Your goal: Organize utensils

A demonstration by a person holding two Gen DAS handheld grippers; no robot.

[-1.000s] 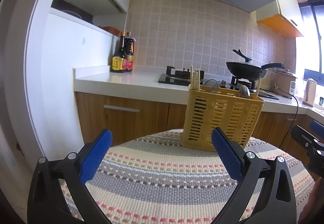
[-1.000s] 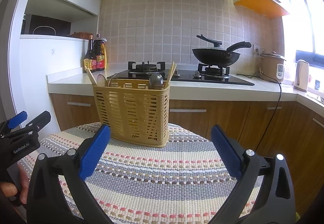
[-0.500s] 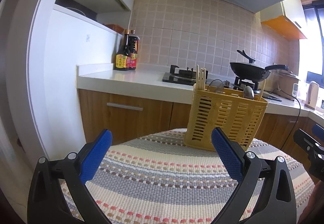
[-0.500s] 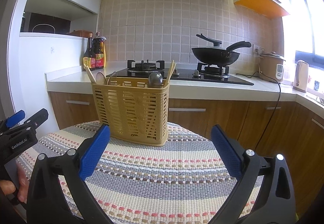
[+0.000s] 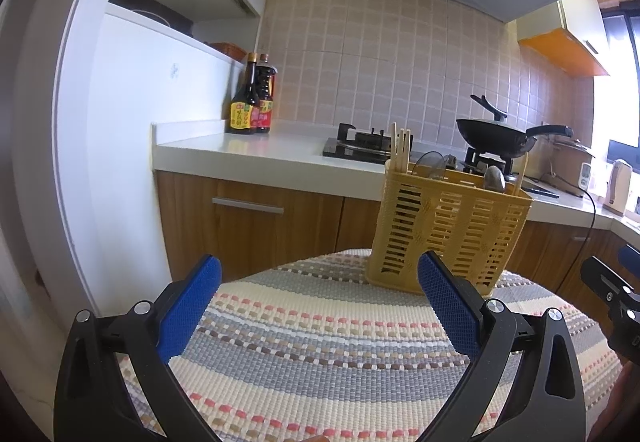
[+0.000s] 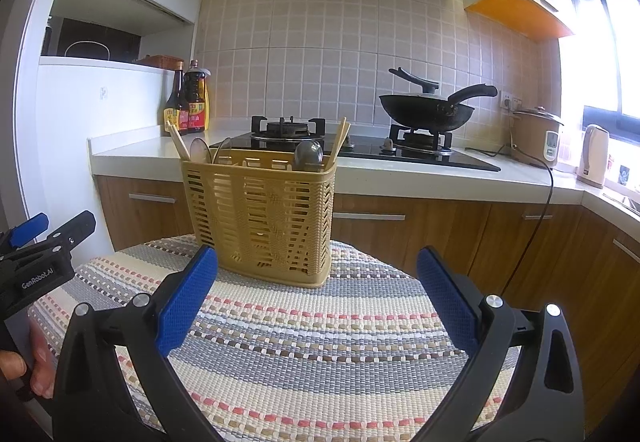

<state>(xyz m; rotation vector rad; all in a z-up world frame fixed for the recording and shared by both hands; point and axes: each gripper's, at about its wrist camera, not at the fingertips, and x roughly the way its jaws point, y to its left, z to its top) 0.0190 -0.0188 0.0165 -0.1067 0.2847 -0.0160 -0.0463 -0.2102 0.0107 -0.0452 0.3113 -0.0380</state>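
In our left wrist view we hold the left gripper [image 5: 318,308] with its jaws spread wide and nothing between the blue pads [image 5: 188,308]. It hovers over the striped woven mat [image 5: 320,346]. At ten o'clock two dark sauce bottles [image 5: 251,98] stand at the back of the white countertop [image 5: 248,150]. The yellow utensil basket [image 5: 448,230] stands upright at the far edge of the mat, at about one o'clock, just beyond the right pad. Chopsticks [image 5: 400,146] rise from its left end, with spoon bowls [image 5: 494,178] showing above the rim further right. Compared with a second ago, this camera has pulled back and tipped upward a little: the basket sits lower and further right, and more of the cabinet front [image 5: 256,218] shows below the counter.

In our right wrist view the left gripper [image 6: 38,238] appears at nine o'clock, with fingers of a hand [image 6: 28,370] below it. The right gripper [image 6: 316,300] is likewise wide open and empty above the mat [image 6: 316,342]. The basket [image 6: 260,218] stands at twelve o'clock, near the left pad [image 6: 188,296], holding chopsticks [image 6: 340,140] and spoons [image 6: 308,154]. Here it has shifted only slightly, appearing a touch nearer than before. A black wok [image 6: 428,110] rests on the gas hob [image 6: 360,150] at one o'clock, and a rice cooker [image 6: 536,134] stands at two o'clock.
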